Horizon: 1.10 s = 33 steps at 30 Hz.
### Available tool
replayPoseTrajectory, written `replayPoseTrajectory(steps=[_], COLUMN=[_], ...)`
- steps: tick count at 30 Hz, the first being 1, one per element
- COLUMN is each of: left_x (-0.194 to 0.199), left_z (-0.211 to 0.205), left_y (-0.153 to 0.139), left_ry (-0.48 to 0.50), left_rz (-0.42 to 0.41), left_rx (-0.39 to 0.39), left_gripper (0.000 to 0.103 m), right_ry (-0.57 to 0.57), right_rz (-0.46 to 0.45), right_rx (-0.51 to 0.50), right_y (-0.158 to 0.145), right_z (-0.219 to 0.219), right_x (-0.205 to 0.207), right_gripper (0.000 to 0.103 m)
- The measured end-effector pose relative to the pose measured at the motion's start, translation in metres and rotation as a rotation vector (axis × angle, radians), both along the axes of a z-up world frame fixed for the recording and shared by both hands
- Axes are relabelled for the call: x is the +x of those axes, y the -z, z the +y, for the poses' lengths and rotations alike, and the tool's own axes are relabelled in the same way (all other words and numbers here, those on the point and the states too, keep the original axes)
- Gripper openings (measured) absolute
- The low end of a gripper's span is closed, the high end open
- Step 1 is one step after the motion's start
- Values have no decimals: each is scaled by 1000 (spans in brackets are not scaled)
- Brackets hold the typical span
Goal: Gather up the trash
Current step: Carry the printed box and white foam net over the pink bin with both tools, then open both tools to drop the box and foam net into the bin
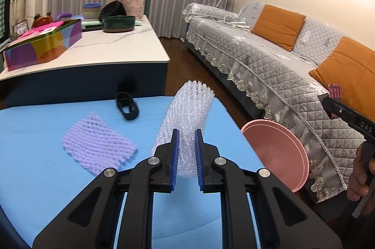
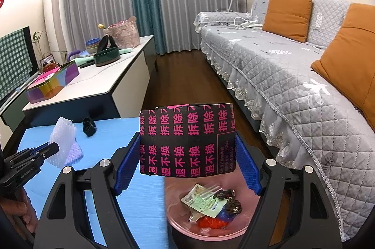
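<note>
The right gripper (image 2: pixel 187 162), clamped wide on the black-and-pink card (image 2: pixel 187 143), hangs directly above the pink trash bin (image 2: pixel 178 229); the left gripper (image 1: pixel 186 160), pinching white foam netting (image 1: pixel 187 117), sits farther away over the table beside the bin.

A grey quilted sofa (image 2: pixel 293 66) holds 2 orange cushions (image 2: pixel 287 16), facing a marble-topped cabinet (image 2: pixel 98 82).
</note>
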<state>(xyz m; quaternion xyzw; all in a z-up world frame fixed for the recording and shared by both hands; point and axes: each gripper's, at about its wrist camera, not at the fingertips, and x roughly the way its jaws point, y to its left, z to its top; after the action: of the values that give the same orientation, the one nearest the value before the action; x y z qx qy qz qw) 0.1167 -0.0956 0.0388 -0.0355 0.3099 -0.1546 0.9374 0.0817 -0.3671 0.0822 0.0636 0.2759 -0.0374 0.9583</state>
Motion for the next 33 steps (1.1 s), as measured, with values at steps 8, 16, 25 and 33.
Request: replayPoseTrajectory(steps=[8, 16, 25, 33], left_x=[10, 24, 40, 54], left_z=[-29, -66, -117, -155], left_y=[1, 5, 11, 19], left_ry=[52, 120, 213, 277], left_rz=[14, 25, 35, 57], left_rx=[-13, -25, -37, -46], left_gripper=[13, 13, 13, 13], right_ry=[42, 75, 120, 154], right_rz=[2, 25, 68, 99], right_rx=[20, 7, 7, 0], right_y=[3, 13, 31, 43], right_z=[-19, -33, -56, -72], right_x=[6, 12, 21, 25], right_gripper=[75, 75, 75, 75])
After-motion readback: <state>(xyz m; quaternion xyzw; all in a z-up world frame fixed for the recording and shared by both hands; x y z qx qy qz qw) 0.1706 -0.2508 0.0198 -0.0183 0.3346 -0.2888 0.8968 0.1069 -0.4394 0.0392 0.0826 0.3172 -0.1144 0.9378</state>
